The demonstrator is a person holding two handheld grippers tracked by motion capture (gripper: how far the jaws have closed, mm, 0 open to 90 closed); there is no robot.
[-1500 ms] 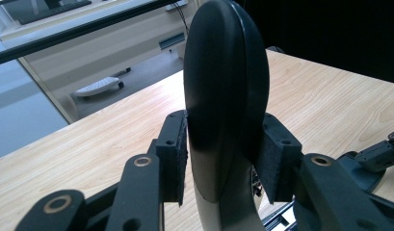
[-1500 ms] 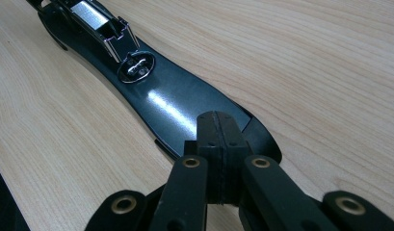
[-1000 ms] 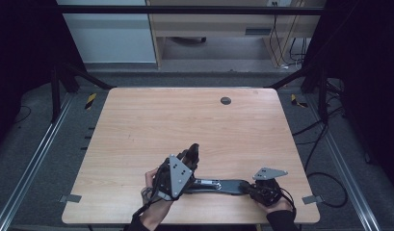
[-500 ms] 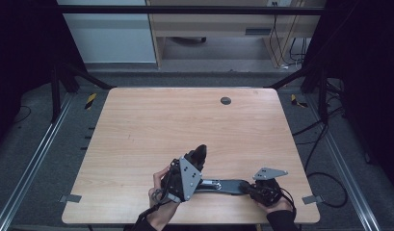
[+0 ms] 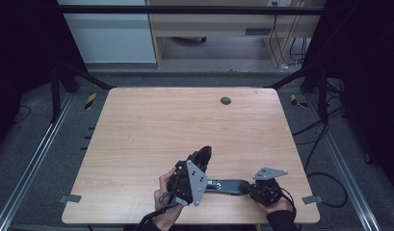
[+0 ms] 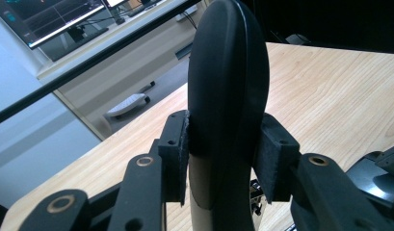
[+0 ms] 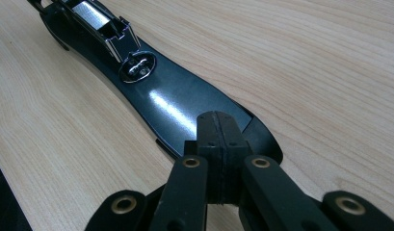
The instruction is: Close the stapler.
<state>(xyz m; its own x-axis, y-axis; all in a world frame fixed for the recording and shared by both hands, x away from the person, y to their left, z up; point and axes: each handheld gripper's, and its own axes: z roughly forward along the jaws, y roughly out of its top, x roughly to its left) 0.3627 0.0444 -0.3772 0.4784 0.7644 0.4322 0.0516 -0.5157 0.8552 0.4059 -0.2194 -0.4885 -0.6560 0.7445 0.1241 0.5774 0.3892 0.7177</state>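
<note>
The wooden table point(image 5: 151, 130) takes up most of the high view, its pale grain bare apart from a small dark round cap point(image 5: 225, 100) near the far edge at about one o'clock from the centre. Both hands work near the table's near edge, at roughly six o'clock.

The thing being handled is a long black stapler-like tool, though the angle makes its exact kind hard to tell. Its flat base point(image 7: 185, 103) lies on the wood, glossy black and widening toward the near end, with an oval metal plate point(image 7: 138, 66) set into it and an open metal channel point(image 7: 100, 21) beyond that toward eleven o'clock in the right gripper view. Its black upper arm point(image 6: 228, 91) is swung up off the base, smooth and rounded, standing nearly upright in the left gripper view.

The left gripper point(image 6: 227, 159) has its jaws clamped on the sides of that raised arm, having just closed a little further onto it. The right gripper point(image 7: 217, 159) has its jaws pressed together, their tips bearing down on the wide end of the base. In the high view the base runs between the two grippers, from eight to four o'clock.
</note>
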